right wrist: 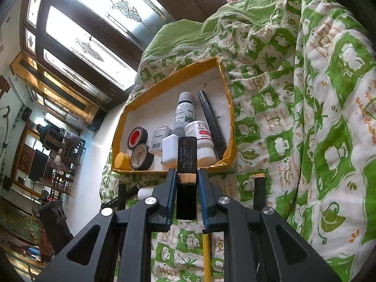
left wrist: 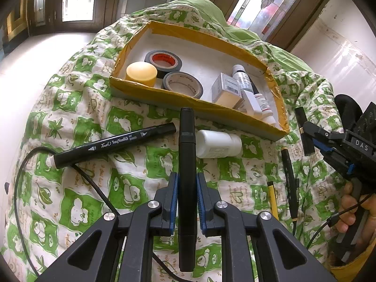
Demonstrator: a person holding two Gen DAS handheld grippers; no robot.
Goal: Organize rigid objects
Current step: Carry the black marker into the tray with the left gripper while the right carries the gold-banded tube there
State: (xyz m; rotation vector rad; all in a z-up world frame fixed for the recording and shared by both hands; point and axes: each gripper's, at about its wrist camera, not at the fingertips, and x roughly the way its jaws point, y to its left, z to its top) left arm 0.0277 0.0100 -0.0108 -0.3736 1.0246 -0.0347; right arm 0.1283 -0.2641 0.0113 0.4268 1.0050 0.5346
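My left gripper (left wrist: 187, 183) is shut on a black marker (left wrist: 186, 145) that points toward the yellow-rimmed box (left wrist: 199, 33). My right gripper (right wrist: 186, 176) is shut on a black rectangular tube with a gold band (right wrist: 186, 155), held just in front of the box (right wrist: 164, 80). The right gripper also shows in the left wrist view (left wrist: 312, 131). The box holds two tape rolls (left wrist: 164, 60), a yellow lid (left wrist: 141, 72), small boxes and bottles (left wrist: 242, 80). A second black marker (left wrist: 112, 144) and a white bottle (left wrist: 217, 143) lie on the cloth.
A green and white patterned cloth (left wrist: 98, 195) covers the surface. A thin black pen (left wrist: 289, 181) and a yellow pen (left wrist: 272, 197) lie at the right. A black cable (left wrist: 18, 188) loops at the left. A white floor (left wrist: 28, 65) lies beyond the cloth.
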